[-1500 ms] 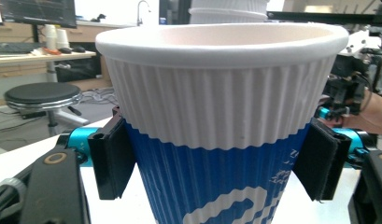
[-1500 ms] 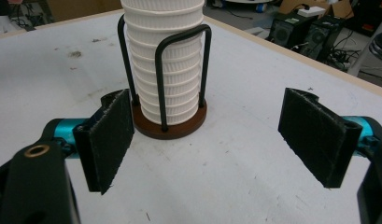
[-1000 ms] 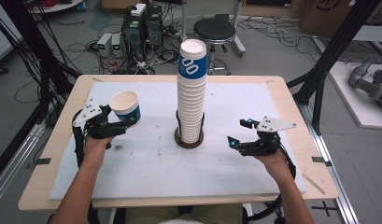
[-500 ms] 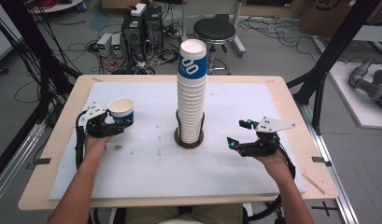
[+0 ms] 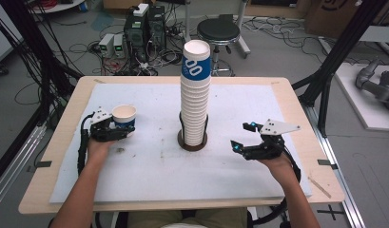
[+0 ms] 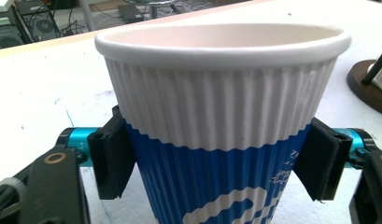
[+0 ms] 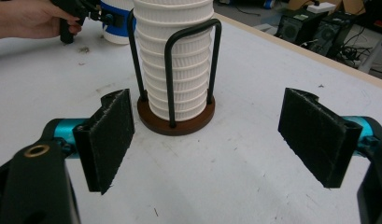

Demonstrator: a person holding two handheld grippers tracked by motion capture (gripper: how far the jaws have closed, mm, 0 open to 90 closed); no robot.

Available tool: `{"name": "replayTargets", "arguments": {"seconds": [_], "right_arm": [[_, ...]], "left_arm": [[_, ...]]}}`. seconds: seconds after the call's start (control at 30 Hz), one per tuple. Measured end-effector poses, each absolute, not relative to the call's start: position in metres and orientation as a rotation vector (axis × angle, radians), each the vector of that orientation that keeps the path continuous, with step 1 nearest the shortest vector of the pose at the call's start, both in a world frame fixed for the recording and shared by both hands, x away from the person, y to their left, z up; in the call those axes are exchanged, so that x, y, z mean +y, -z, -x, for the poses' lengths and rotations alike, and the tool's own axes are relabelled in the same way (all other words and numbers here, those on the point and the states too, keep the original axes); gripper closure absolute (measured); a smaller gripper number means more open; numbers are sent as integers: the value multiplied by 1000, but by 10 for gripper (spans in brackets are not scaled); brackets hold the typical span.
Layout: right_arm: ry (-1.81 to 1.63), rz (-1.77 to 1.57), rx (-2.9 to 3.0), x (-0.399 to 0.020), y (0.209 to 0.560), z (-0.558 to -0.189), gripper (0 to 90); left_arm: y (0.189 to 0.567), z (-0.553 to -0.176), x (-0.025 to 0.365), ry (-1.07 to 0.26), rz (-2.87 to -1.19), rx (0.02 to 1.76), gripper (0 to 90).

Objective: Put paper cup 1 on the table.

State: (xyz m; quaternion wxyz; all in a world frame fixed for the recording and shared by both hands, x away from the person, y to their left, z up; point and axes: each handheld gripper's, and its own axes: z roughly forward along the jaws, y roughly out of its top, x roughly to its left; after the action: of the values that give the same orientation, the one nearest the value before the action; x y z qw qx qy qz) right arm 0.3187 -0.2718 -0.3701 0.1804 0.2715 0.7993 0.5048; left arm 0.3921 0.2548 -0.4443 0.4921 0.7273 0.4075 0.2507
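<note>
One white and blue ribbed paper cup (image 5: 124,117) stands upright on the white table mat (image 5: 149,175), at about nine o'clock from the tall stack of white paper cups (image 5: 195,95). The left gripper (image 5: 120,133) has the cup between its black pads (image 6: 115,156), which touch its blue band; its jaws have just been opening a little. The stack sits in a round brown wooden holder (image 7: 175,122) with black wire posts. At about three o'clock from the stack, the right gripper (image 5: 242,137) rests wide open with nothing between its pads (image 7: 107,135).
</note>
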Motion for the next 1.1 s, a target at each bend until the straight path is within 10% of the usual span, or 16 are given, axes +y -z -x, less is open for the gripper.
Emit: {"name": "replayTargets", "arguments": {"seconds": [1.1], "right_arm": [[-1430,-786,2264,-276,371,-320,188]], "left_arm": [[426,-347,280,-515,-1891,1125,177]]}}
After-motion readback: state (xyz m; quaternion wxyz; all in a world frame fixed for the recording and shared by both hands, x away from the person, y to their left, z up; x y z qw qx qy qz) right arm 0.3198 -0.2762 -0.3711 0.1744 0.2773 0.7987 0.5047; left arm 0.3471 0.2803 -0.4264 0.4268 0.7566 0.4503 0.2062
